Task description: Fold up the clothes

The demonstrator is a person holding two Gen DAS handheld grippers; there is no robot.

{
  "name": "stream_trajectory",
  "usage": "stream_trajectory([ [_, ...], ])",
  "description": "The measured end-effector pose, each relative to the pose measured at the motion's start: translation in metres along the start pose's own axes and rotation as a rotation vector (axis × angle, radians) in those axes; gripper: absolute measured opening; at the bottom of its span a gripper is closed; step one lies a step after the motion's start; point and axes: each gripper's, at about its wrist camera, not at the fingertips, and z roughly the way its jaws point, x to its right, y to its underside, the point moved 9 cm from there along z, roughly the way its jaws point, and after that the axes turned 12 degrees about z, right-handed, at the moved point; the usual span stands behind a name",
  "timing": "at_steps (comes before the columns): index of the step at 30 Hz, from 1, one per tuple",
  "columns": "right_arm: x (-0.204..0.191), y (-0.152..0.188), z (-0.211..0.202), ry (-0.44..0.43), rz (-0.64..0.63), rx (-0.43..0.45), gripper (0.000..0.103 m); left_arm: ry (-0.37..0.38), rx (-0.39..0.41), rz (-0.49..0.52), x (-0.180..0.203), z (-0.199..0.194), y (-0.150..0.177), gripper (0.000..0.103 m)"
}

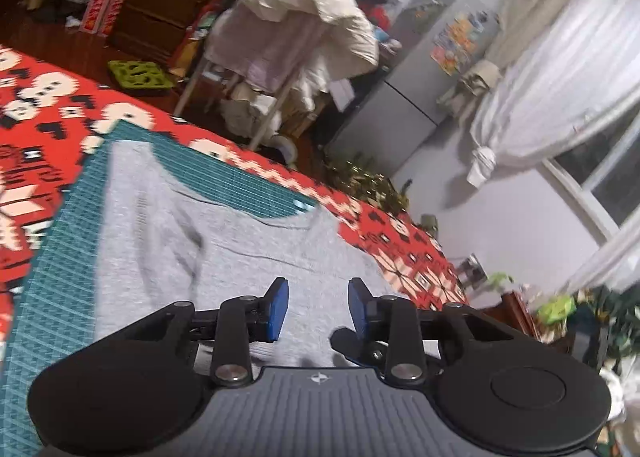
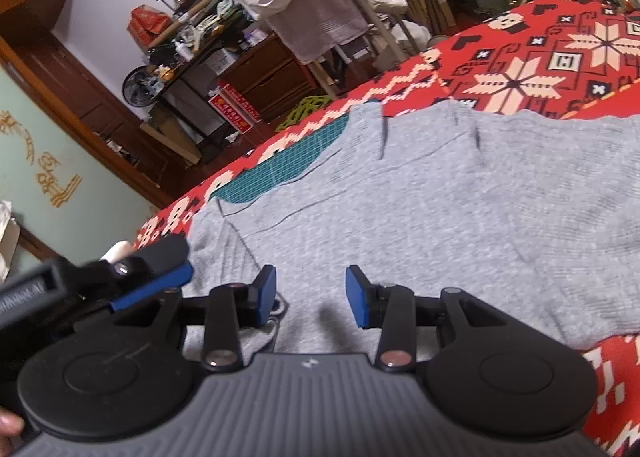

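A grey knit garment (image 1: pixel 240 249) lies spread flat on a teal gridded mat (image 1: pixel 240 177), which sits on a red patterned blanket (image 1: pixel 48 117). My left gripper (image 1: pixel 318 289) hovers just over the grey cloth. Its blue pads stand apart and nothing is pinched between them. In the right wrist view the same garment (image 2: pixel 440 217) covers most of the mat (image 2: pixel 288 161), with a folded layer along the near left. My right gripper (image 2: pixel 310 277) is open above the garment's near edge, holding nothing. One black, blue-padded finger (image 2: pixel 160 277) of the left gripper reaches in from the left, beside the right gripper.
Beyond the blanket's far edge stand a drying rack draped with white clothes (image 1: pixel 296 29), a wooden dresser (image 1: pixel 152 17), a grey fridge (image 1: pixel 400 97) and potted plants (image 1: pixel 360 177). A curtained window (image 1: pixel 560 77) is at right. Cluttered shelves (image 2: pixel 192 29) line the wall.
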Motion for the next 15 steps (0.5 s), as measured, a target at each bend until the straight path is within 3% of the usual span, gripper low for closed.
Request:
stream_trajectory([
  [4,-0.013,0.009,0.004,-0.014,-0.071,-0.021,0.043,-0.079,-0.027,-0.051,-0.029,-0.017,-0.006,0.033],
  [8,-0.041,0.019,0.015,0.007,-0.273,-0.017,0.043,-0.164,-0.048,-0.077,-0.057,-0.032,-0.011,0.033],
  [13,-0.089,0.042,0.023,-0.025,-0.541,0.007,0.041,-0.182,-0.04,-0.191,-0.089,-0.038,-0.008,0.033],
  [15,-0.102,0.055,0.025,-0.042,-0.612,-0.003,0.035,-0.181,-0.063,-0.226,-0.097,-0.035,-0.004,0.033],
])
